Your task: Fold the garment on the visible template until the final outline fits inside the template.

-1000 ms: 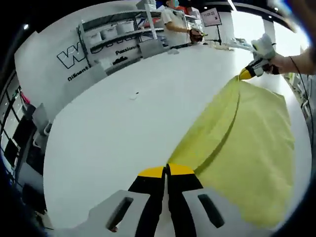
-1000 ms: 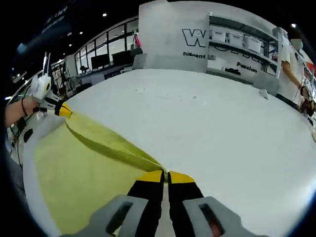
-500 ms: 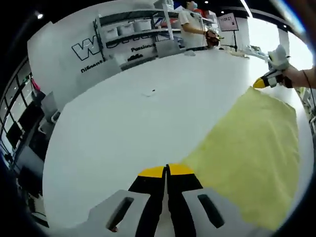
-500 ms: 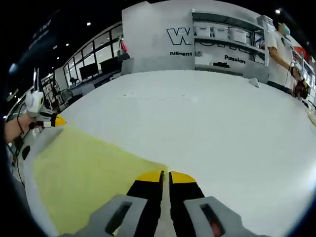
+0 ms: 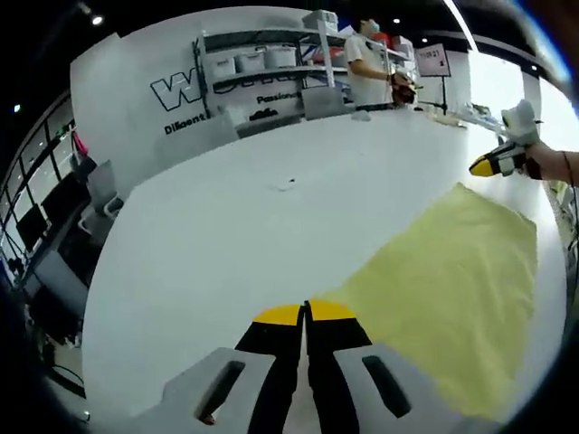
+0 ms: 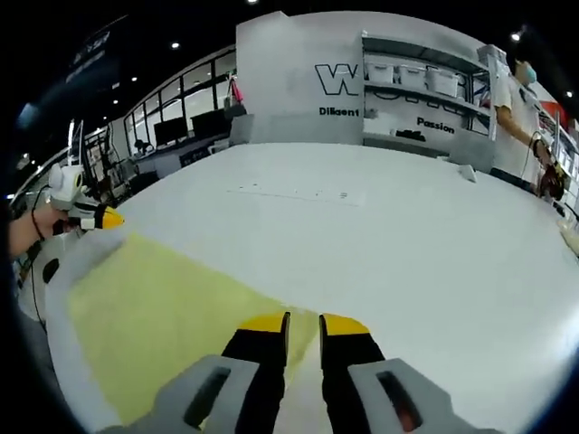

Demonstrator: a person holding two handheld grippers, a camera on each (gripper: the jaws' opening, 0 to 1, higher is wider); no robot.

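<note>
The yellow garment (image 5: 448,289) now lies flat on the white table (image 5: 226,244), spreading rightward from my left gripper (image 5: 305,313). A second ago its edge was lifted in a ridge between my grippers. My right gripper (image 6: 302,323) has just parted its jaws and dropped its corner. My left jaws are still together; whether they pinch cloth I cannot tell. This fold looks laid.
</note>
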